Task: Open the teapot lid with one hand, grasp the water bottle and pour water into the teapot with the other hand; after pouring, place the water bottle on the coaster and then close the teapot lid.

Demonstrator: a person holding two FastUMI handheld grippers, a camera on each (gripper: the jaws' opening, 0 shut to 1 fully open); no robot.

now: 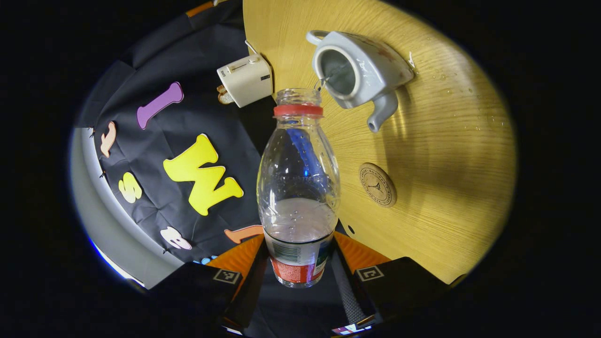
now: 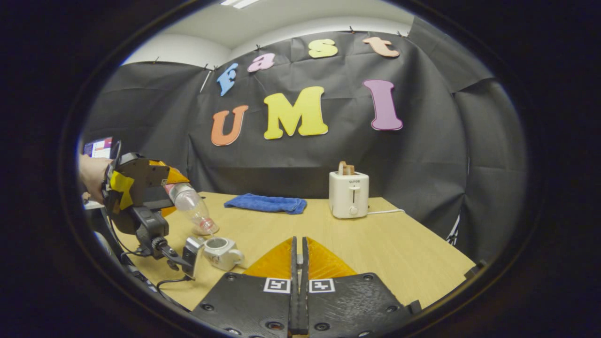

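My left gripper (image 1: 299, 244) is shut on the lower body of a clear water bottle (image 1: 298, 188) with a red neck ring and no cap. The bottle is tipped, its mouth at the rim of the grey-white teapot (image 1: 359, 70), which stands lidless on the wooden table; a thin trickle runs into the opening. A round wooden coaster (image 1: 378, 184) lies bare beside the teapot. In the right gripper view a hand holds the left gripper (image 2: 141, 197) with the tilted bottle (image 2: 192, 206) over the teapot (image 2: 220, 252). My right gripper (image 2: 299, 256) hovers above the table, fingers pressed together; no lid visible.
A white toaster (image 2: 348, 194) with a cord stands at the back of the table (image 2: 399, 253), and a blue cloth (image 2: 265, 203) lies to its left. Water droplets (image 1: 443, 77) dot the wood near the teapot. The toaster (image 1: 245, 80) sits at the table edge.
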